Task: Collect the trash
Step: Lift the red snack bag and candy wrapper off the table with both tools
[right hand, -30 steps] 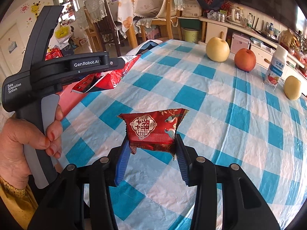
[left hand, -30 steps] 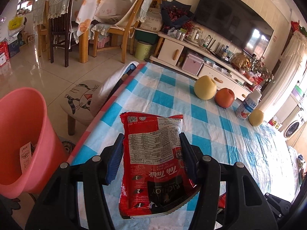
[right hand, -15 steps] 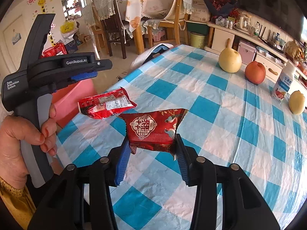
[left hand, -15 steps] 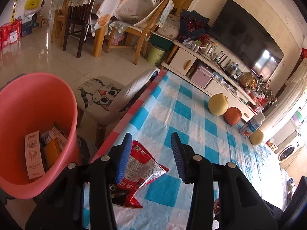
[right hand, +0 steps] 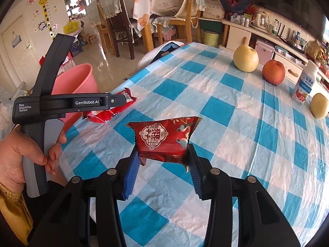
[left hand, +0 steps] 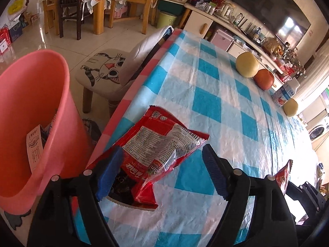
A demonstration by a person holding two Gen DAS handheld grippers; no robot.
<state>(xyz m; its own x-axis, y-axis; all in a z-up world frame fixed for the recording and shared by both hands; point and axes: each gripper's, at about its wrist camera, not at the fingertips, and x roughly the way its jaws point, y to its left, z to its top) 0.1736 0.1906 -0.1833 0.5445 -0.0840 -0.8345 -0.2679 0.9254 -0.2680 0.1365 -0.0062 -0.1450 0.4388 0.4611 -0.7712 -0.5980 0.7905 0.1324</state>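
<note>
Now your left gripper: jaws wide apart, holding nothing; red snack bag lies loose at table edge beside pink bin. Re-grip it squarely, carry over bin rim. Right gripper clamps red wrapper above table.

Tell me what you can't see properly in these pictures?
Left wrist view: pink bin's bottom, hidden by its own wall and the picture edge.
Left wrist view: snack bag's near end, behind a blue finger pad.
Right wrist view: white bottle's small print, too tiny.
</note>
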